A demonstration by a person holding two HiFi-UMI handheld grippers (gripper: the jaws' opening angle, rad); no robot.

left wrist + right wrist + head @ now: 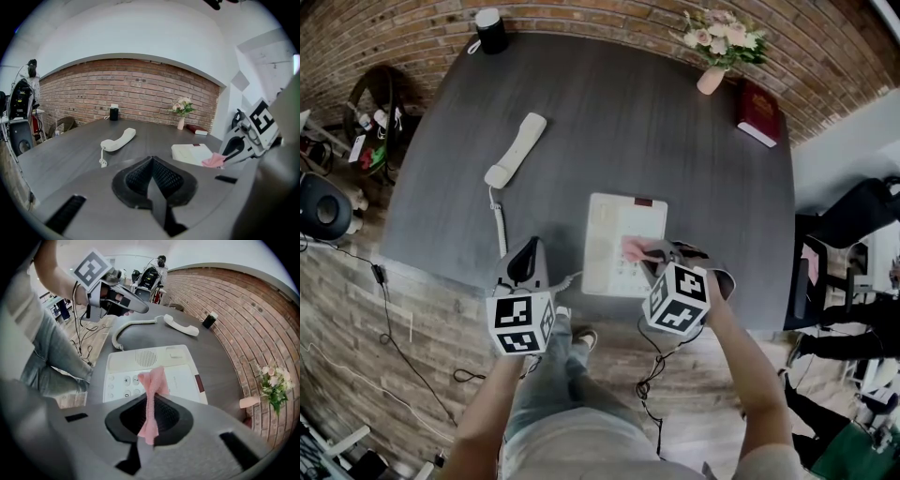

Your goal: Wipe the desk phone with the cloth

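One wipe step in hand: right gripper (656, 256) clamps cloth (153, 389) over phone (624, 223) keypad, left gripper (151, 172) closed empty; next, sweep cloth across, pressing lightly.

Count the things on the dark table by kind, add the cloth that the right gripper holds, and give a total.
Phone base: 1
Handset: 1
Pink cloth: 1
Vase of flowers: 1
Red book: 1
Black cylinder with white top: 1
Total: 6

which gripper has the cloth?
The right gripper: its jaws pinch the pink cloth over the phone base. The left gripper is shut and empty.
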